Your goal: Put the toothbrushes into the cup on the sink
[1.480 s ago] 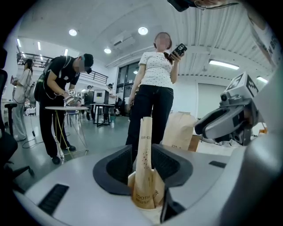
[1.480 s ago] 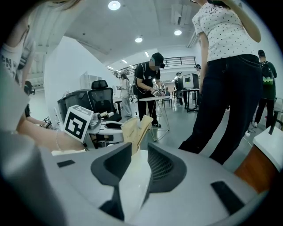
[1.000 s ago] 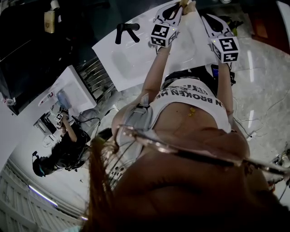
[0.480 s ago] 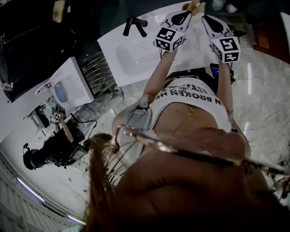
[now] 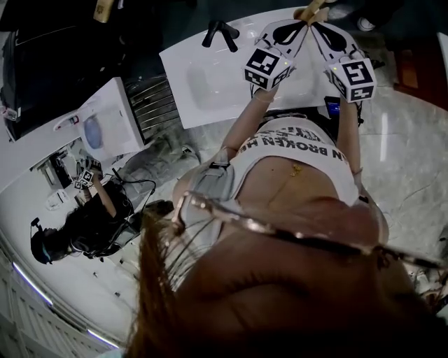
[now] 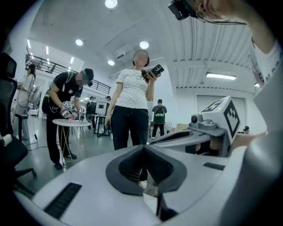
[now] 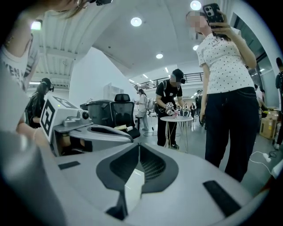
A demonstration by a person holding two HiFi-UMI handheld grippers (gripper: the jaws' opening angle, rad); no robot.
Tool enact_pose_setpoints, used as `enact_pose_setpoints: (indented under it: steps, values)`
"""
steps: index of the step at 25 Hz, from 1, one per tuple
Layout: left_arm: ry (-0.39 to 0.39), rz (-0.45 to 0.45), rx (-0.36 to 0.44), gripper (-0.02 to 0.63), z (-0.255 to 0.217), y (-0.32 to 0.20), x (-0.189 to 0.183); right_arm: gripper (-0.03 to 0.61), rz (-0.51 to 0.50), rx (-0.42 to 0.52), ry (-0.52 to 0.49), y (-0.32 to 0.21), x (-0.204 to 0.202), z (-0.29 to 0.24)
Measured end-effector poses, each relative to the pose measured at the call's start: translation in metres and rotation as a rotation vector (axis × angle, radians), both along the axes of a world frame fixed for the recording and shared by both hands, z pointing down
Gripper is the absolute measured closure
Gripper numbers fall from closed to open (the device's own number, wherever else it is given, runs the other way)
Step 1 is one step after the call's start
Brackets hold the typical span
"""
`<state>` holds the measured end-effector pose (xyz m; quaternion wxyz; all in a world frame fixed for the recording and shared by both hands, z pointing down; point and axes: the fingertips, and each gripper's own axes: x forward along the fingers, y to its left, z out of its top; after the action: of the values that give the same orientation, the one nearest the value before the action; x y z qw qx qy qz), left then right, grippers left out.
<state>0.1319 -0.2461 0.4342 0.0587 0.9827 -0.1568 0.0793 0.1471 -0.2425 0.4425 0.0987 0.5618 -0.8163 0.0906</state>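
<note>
In the head view both grippers reach out over a white sink (image 5: 210, 77). My left gripper (image 5: 299, 24) and right gripper (image 5: 318, 29) point away from me, tips close together. A tan, stick-like thing (image 5: 310, 10) shows just past the tips at the top edge. I cannot tell what it is or whether either gripper touches it. In the left gripper view the left gripper (image 6: 143, 149) is shut with nothing between its pads. The right gripper (image 7: 139, 146) is closing, its pads meeting on nothing. No cup is identifiable.
A black faucet (image 5: 220, 31) stands at the sink's far left. A second white fixture (image 5: 105, 129) stands to the left. A person in a white dotted top (image 6: 132, 101) stands facing me with a phone. Another person (image 6: 66, 114) works at a small round table (image 6: 70, 122).
The head view has swung, so the sink and both grippers sit further right in the frame. The two grippers' tips have drawn closer together.
</note>
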Motion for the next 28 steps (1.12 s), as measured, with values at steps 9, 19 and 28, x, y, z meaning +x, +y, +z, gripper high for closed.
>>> enact_pose_setpoints:
  steps: [9,19,28]
  values:
    - [0.049,-0.012,0.032,0.6,-0.038,0.013,-0.019,0.549,-0.041,0.064,0.005,0.012,-0.017,-0.034]
    - [0.049,-0.02,0.032,0.6,-0.042,0.013,-0.026,0.551,-0.05,0.075,0.014,0.014,-0.025,-0.044]
    - [0.051,-0.01,0.023,0.6,-0.039,0.015,-0.026,0.551,-0.049,0.06,0.029,0.02,-0.025,-0.041]
